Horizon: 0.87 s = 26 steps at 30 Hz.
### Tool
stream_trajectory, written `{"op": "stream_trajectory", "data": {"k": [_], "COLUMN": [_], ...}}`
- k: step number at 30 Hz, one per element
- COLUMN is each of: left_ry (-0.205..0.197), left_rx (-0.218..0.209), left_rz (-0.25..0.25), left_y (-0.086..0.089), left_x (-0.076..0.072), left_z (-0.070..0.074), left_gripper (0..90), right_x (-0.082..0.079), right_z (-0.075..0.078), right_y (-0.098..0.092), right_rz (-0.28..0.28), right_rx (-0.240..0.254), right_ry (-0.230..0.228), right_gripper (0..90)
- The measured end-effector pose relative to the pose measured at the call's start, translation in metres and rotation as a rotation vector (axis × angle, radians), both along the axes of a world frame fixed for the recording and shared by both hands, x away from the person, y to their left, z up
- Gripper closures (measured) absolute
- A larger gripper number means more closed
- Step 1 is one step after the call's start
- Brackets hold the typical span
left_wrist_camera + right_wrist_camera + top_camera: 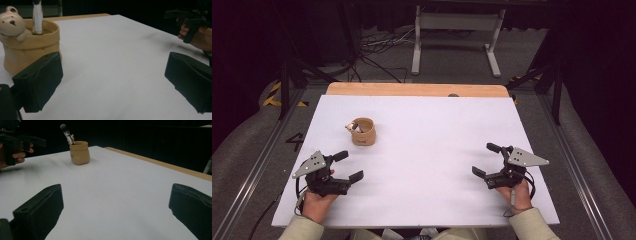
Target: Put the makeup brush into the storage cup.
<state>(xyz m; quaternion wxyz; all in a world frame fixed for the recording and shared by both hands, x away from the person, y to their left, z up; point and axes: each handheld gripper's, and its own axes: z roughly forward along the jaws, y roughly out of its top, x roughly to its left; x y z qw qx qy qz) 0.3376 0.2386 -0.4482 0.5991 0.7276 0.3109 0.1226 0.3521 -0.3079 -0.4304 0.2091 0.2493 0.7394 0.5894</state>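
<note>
A tan sack-shaped pot point(363, 132) stands upright on the white table point(422, 150), left of centre. A small bear figure point(12, 23) clings to its rim, and a brush point(66, 133) with a silver ferrule point(37, 17) leans inside it. My left gripper point(348, 165) rests near the front left, open, a short way in front of the pot point(30, 50). My right gripper point(486, 159) is at the front right, open and holding nothing, far from the pot point(79, 152).
A wooden strip point(417, 89) borders the table's far edge. Beyond it stand a grey metal frame point(457, 30) and loose cables point(377, 47) on the floor. Dark stands flank the table on both sides.
</note>
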Motion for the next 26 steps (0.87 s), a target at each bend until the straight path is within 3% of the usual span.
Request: {"op": "stream_trajectory", "data": {"k": [8,15,26], "left_ry": [0.032,0.022,0.022], "left_rx": [0.022,0.022,0.016], "left_rz": [0.001,0.036,0.039], "left_y": [-0.003,-0.002,-0.002], "left_x": [-0.006,-0.003,-0.002], "left_z": [-0.009,-0.011,-0.012], "left_gripper": [2.2,2.1,2.1], "right_x": [-0.002,-0.005,-0.005], "right_z": [-0.002,-0.004,-0.005], "right_y": [0.003,0.008,0.010], "right_rz": [0.001,0.009,0.009], "right_rx": [-0.018,-0.035,-0.047], "right_ry": [0.006,0.014,0.014], "right_gripper": [0.0,0.0,0.0]}}
